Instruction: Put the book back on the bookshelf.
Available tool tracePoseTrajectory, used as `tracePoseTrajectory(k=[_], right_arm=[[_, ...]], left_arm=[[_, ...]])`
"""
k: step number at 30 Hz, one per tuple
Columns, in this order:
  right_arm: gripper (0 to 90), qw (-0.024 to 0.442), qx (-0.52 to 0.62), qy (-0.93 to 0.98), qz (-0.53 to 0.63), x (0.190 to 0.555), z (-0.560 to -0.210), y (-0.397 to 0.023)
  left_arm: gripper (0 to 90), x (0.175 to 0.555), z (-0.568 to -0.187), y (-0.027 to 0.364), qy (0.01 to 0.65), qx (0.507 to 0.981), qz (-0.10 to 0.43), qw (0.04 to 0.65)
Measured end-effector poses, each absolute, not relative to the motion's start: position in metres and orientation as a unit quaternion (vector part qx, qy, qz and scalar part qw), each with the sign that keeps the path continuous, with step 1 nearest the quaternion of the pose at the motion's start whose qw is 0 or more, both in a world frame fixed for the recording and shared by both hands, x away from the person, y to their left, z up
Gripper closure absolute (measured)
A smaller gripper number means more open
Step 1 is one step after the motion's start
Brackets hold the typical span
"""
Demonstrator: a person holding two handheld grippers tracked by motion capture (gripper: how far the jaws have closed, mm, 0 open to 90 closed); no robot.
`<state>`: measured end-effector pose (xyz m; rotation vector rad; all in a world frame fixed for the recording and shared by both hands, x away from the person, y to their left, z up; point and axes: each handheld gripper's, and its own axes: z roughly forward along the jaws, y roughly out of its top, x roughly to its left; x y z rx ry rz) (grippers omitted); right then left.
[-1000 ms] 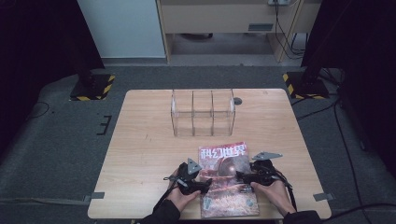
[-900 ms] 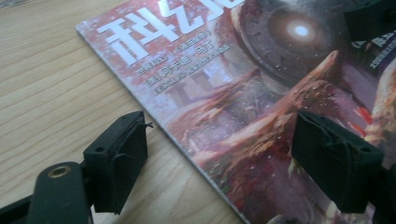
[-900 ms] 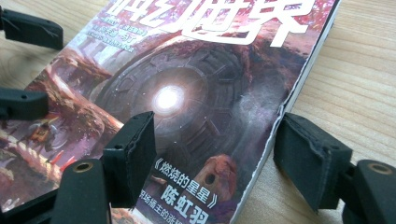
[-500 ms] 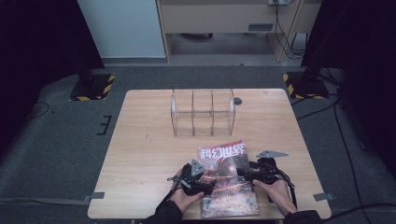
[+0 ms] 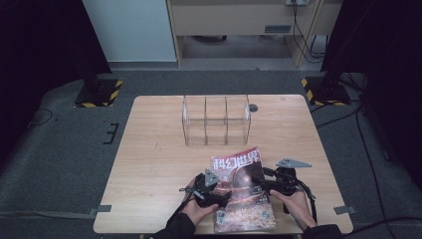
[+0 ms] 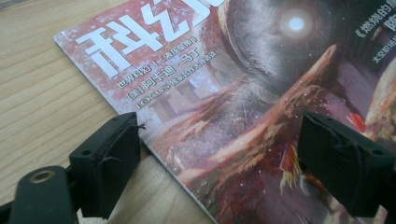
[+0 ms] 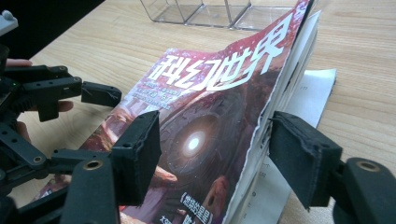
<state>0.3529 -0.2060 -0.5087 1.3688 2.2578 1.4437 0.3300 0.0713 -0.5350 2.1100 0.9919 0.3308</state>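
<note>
The magazine (image 5: 242, 191) lay at the near edge of the surface (image 5: 149, 164), between the two hands, with its right side raised off the wood and its pages fanning there. The left hand-held gripper (image 5: 215, 195) stood wide open, one jaw on the bare wood beside the left edge of the cover, the other over the cover, gripping nothing. The right hand-held gripper (image 5: 259, 185) was also wide open, its jaws straddling the lifted page edge without closing on it.

The step in hand looked to be taking hold of the magazine by both sides. The next move likely called for the right jaws to close on the raised pages and the left jaws to get under or onto the flat edge, so the whole thing could be lifted.

The clear rack (image 5: 215, 120) stood farther back, well apart from the magazine, its three compartments all empty.
</note>
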Motion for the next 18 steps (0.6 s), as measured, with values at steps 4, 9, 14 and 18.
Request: tracePoseTrajectory(k=[4, 9, 14, 18], right_arm=[[30.3, 0.071, 0.462, 0.759, 0.454, 0.355, -0.515, -0.204], [28.9, 0.062, 0.484, 0.770, 0.411, 0.359, -0.526, -0.203], [26.6, 0.065, 0.483, 0.775, 0.401, 0.359, -0.528, -0.200], [27.8, 0.061, 0.483, 0.766, 0.421, 0.358, -0.524, -0.203]], left_arm=[[12.2, 0.330, -0.535, 0.071, 0.389, 0.828, 0.129, 0.383], [12.0, 0.330, -0.535, 0.071, 0.389, 0.828, 0.129, 0.383], [12.0, 0.330, -0.535, 0.071, 0.389, 0.827, 0.130, 0.383], [12.0, 0.330, -0.535, 0.071, 0.389, 0.828, 0.130, 0.383]])
